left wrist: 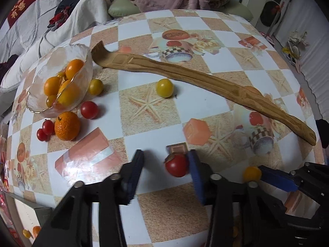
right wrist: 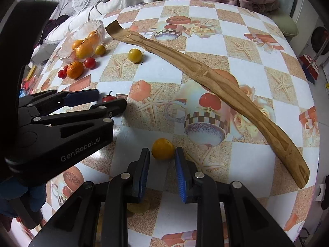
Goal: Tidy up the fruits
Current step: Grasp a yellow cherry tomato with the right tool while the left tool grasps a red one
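Note:
A glass bowl [left wrist: 81, 56] [right wrist: 98, 25] at the table's far left holds several orange and yellow fruits. Beside it lie a tangerine [left wrist: 67, 126] [right wrist: 75, 69], red cherry tomatoes [left wrist: 89, 110] [right wrist: 90, 63] and two yellow tomatoes [left wrist: 164, 87] [right wrist: 135, 55]. My left gripper [left wrist: 166, 161] [right wrist: 104, 100] is open around a red tomato [left wrist: 177, 165] [right wrist: 108, 98] that touches its right pad. My right gripper [right wrist: 162, 154] is open, a yellow-orange fruit [right wrist: 163, 148] [left wrist: 252, 173] just between its fingertips on the table.
A long wooden back scratcher [left wrist: 185, 72] [right wrist: 205, 78] lies diagonally across the checkered tablecloth [left wrist: 205, 41] [right wrist: 257, 107]. Clothes and a green chair [left wrist: 123, 6] stand behind the table. The table's edge runs close on the right.

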Motion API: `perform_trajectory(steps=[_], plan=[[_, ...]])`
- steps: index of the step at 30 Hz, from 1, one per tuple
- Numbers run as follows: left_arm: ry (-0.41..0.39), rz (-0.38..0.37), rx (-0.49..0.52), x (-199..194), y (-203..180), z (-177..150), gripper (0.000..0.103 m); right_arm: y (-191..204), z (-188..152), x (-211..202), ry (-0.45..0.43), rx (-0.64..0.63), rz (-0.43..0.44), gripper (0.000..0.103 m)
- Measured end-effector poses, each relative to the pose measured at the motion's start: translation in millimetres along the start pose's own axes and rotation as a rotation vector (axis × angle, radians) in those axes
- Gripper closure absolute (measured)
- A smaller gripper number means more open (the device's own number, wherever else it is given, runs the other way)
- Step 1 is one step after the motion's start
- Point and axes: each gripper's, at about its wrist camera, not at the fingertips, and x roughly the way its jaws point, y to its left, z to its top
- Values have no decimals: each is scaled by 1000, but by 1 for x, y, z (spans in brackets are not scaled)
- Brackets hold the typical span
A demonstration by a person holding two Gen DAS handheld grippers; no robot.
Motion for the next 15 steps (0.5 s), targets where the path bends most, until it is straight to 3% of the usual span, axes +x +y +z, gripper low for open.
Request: perform_trajectory(steps=[1,7,15], plan=[[-1,-7,10,0,-2,0,79,0,0,0,1,0,2,76],[7,-45,-38,-5,6,-7,79,-23,-7,-9,-1,131,85,80],[9,-74,-105,-25,28,-31,79,-31,-20,-19,0,173,95,80]])
